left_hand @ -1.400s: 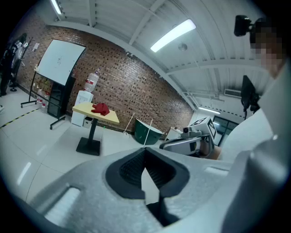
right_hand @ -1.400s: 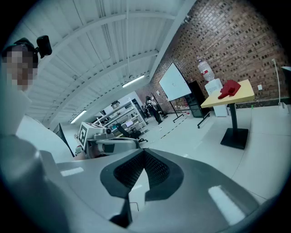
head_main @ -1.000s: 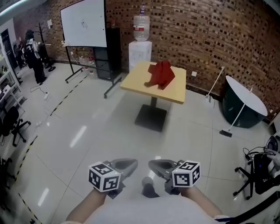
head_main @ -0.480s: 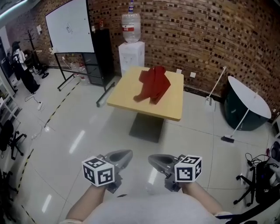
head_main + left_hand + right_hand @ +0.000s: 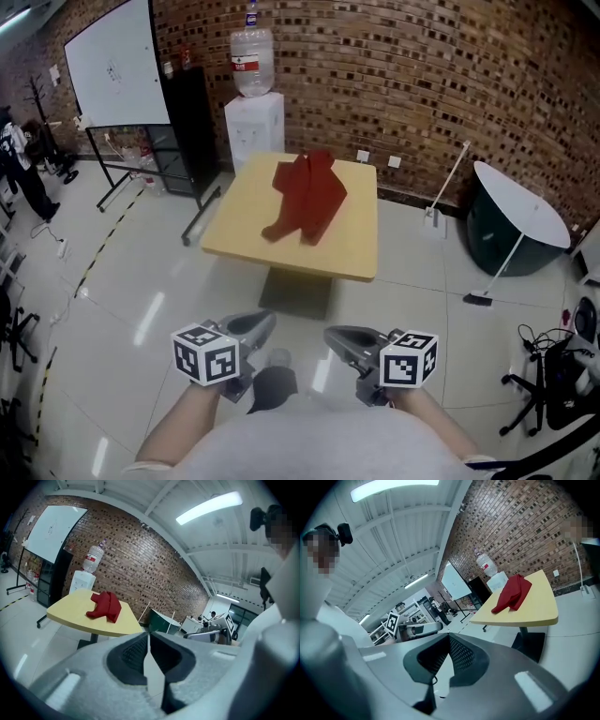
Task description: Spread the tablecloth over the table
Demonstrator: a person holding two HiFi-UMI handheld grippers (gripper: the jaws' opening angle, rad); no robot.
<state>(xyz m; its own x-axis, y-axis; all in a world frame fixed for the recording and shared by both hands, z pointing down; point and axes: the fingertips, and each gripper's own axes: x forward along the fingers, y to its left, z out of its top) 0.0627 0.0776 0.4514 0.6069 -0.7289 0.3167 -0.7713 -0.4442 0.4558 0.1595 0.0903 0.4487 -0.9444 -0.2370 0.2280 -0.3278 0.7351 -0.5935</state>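
Ahead of me at twelve o'clock, the red tablecloth (image 5: pixel 307 195) lies crumpled in a heap on the square yellow surface (image 5: pixel 349 246), not spread.

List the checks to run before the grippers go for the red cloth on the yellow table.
1. The tablecloth lies on the table, within view: ok. It is bunched in a heap, not spread.
2. The left gripper is empty: ok.
3. The left gripper's jaws stand apart for a grasp: not ok, they are shut.
4. The right gripper is empty with jaws apart: empty ok, jaws not ok, they are shut.
5. Both grippers are at the table's near edge: not ok, they hang short of it over the floor.
6. The tabletop holds nothing but the tablecloth: ok.
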